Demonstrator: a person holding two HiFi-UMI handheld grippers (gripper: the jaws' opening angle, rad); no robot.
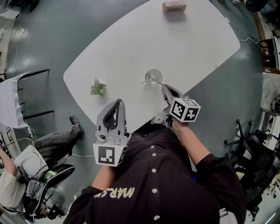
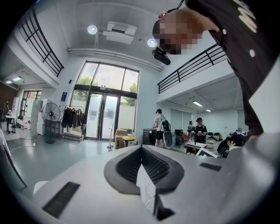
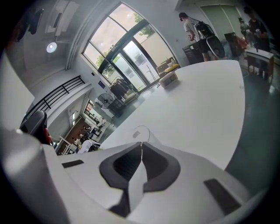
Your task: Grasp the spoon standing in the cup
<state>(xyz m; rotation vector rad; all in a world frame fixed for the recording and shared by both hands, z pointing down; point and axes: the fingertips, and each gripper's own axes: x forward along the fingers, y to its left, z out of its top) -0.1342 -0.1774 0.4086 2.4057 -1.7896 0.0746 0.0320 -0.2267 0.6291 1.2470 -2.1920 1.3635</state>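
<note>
Right now the white table (image 1: 192,43) carries a clear glass cup (image 1: 153,76) near its middle, upright. The spoon (image 1: 158,81) stands in the cup and leans out over the rim toward 5 o'clock. The right gripper (image 1: 165,87) sits just beside the cup at that same 5 o'clock position, its tips at the upper end of the spoon's handle. In the right gripper view the two dark pads are drawn together, with only the thin handle showing as a fine line between their tips, so the jaws are clamped narrowly on the spoon.

The left gripper (image 1: 119,102) hovers at the near table edge, at about 7 o'clock from the cup and well apart from it. Its jaws are brought together at the tips with nothing between them.

A small green leafy sprig (image 1: 98,87) lies at 9 o'clock from the cup. A pink box (image 1: 174,6) rests by the far edge at roughly 1 o'clock.
</note>
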